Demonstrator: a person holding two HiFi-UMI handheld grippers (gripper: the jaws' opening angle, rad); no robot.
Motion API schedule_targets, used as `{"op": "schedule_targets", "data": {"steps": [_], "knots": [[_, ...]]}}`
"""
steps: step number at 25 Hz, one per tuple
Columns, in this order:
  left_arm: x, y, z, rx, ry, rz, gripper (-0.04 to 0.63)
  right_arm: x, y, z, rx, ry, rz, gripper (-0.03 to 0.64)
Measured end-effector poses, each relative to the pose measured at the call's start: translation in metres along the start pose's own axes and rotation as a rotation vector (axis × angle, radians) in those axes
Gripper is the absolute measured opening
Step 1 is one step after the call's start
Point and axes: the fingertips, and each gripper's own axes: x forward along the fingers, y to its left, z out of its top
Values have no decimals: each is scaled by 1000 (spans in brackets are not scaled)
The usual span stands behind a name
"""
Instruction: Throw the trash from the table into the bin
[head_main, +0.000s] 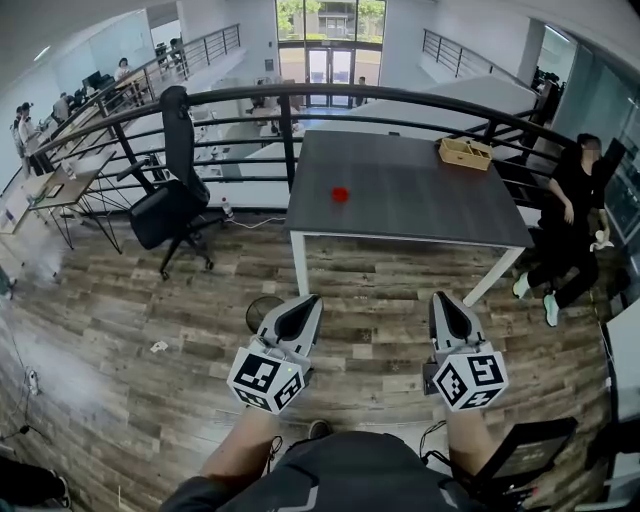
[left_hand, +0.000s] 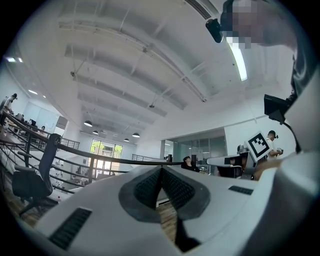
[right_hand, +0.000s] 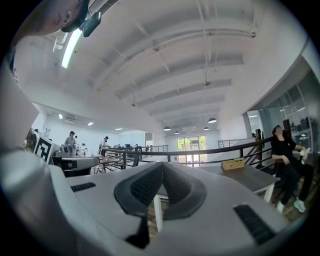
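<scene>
Bright daylight is coming in evenly through the glazed entrance (head_main: 330, 40) at twelve o'clock, a ceiling strip light (left_hand: 239, 60) is glaring at one o'clock in the left gripper view, and fisheye distortion is bending and darkening all edges.

The red thing (head_main: 340, 194) on the counter (head_main: 420, 200) is too small to identify. The left gripper (head_main: 310, 302) hides part of the dark round bin (head_main: 260, 311). A white scrap (head_main: 159, 347) on the floor (head_main: 110, 300) is unclear.
</scene>
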Motion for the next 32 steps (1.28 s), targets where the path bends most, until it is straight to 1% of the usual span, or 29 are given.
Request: {"op": "schedule_targets", "data": {"steps": [5, 10, 15, 19, 23, 27, 32], "knots": [[4, 21, 0, -17, 0, -18, 9, 17, 10, -2, 4, 15, -16, 9], [19, 31, -1, -15, 2, -15, 9, 43, 13, 3, 17, -7, 42, 9], [45, 50, -1, -14, 14, 12, 9, 78, -1, -3, 47, 4, 59, 9], [79, 62, 0, -1, 19, 32, 9, 108, -27, -3, 56, -5, 69, 9], [130, 69, 2, 8, 17, 45, 9, 141, -66, 0, 64, -13, 80, 9], [174, 70, 2, 5, 22, 64, 9, 166, -98, 5, 66, -11, 105, 9], [217, 69, 2, 14, 27, 69, 9, 197, -130, 12, 50, -21, 144, 9]]}}
